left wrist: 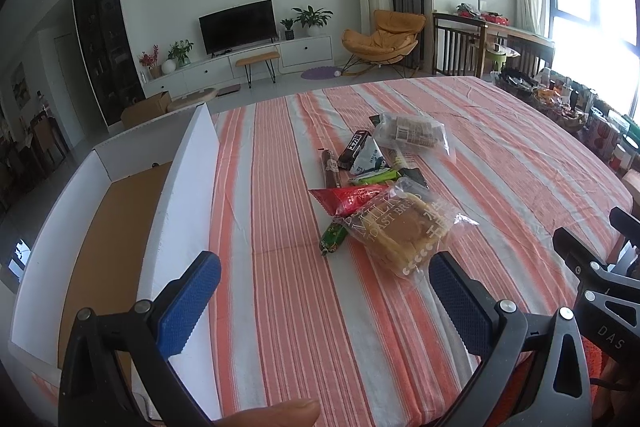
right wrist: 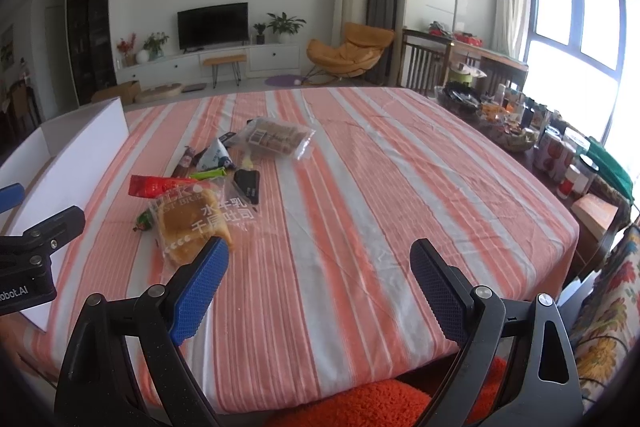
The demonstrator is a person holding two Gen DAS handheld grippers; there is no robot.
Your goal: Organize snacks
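Both claws hover spread and empty above the striped worktop [right wrist: 360, 163], the left claw [left wrist: 324, 291] nearer the white box [left wrist: 188, 187], which stands at its left, the right claw [right wrist: 320, 287] over bare cloth. The snacks lie heaped ahead: the toast bread bag [left wrist: 404, 231] just beyond the left claw's right finger and ahead-left of the right claw, with a red packet [left wrist: 344, 199] tucked partly under it, a green wrapped sausage [left wrist: 332, 239] beside it, a dark sausage stick [left wrist: 330, 167] and a clear biscuit bag [left wrist: 412, 135] farther ahead. Likely hazards: the slack, slippery film of the bread bag may slide out of a shallow pinch; lifting it may drag the overlapped red packet; a firm squeeze may crush the bread; the box's raised flap, standing between heap and cavity, may catch a carried bag
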